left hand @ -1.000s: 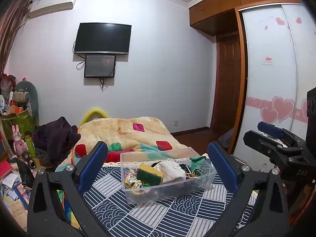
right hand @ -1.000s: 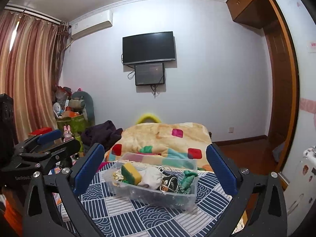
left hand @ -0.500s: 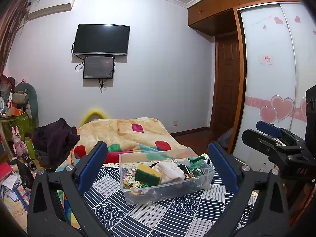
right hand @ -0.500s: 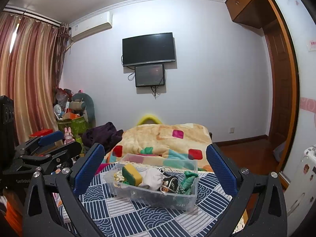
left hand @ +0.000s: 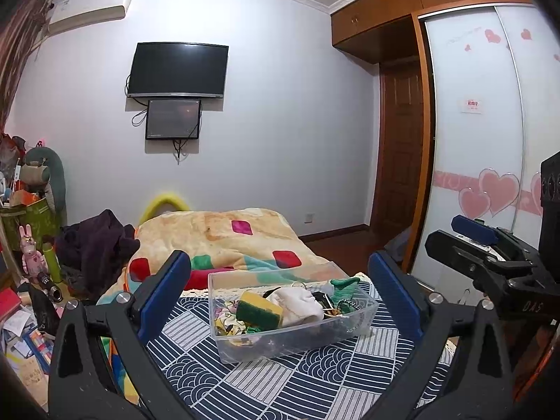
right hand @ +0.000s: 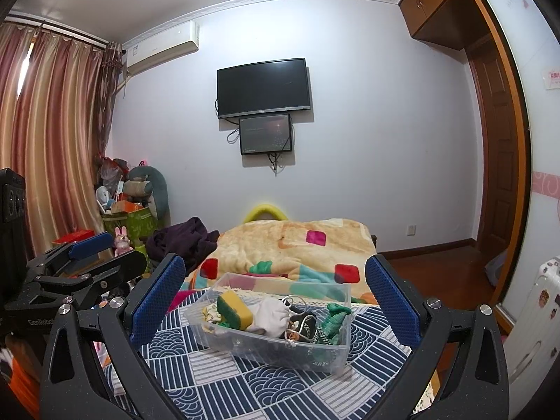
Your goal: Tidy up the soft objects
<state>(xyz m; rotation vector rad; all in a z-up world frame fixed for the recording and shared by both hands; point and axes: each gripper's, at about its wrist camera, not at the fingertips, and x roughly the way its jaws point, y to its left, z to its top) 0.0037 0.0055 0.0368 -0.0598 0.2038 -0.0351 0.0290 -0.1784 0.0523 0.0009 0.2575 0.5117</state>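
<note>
Bin [left hand: 280, 336] of soft objects sits ahead of left claw [left hand: 280, 290] and right claw [right hand: 276, 295], both spread wide, empty.

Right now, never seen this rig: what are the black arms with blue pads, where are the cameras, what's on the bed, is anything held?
No robot here. A person carries two hand-held two-finger grippers, each with a fisheye camera looking forward along its fingers. One picture comes from the left gripper, the other from the right gripper. The black arms with blue pads are each camera's own fingers; each view also catches the other gripper at its side. Both are open and hold nothing.

Ahead, on the navy-and-white patterned cloth, stands a clear plastic bin. In it lie a yellow-and-green sponge, a white sock, a green knitted piece and smaller items too tangled to name. Behind lies a beige blanket with coloured patches.
</note>
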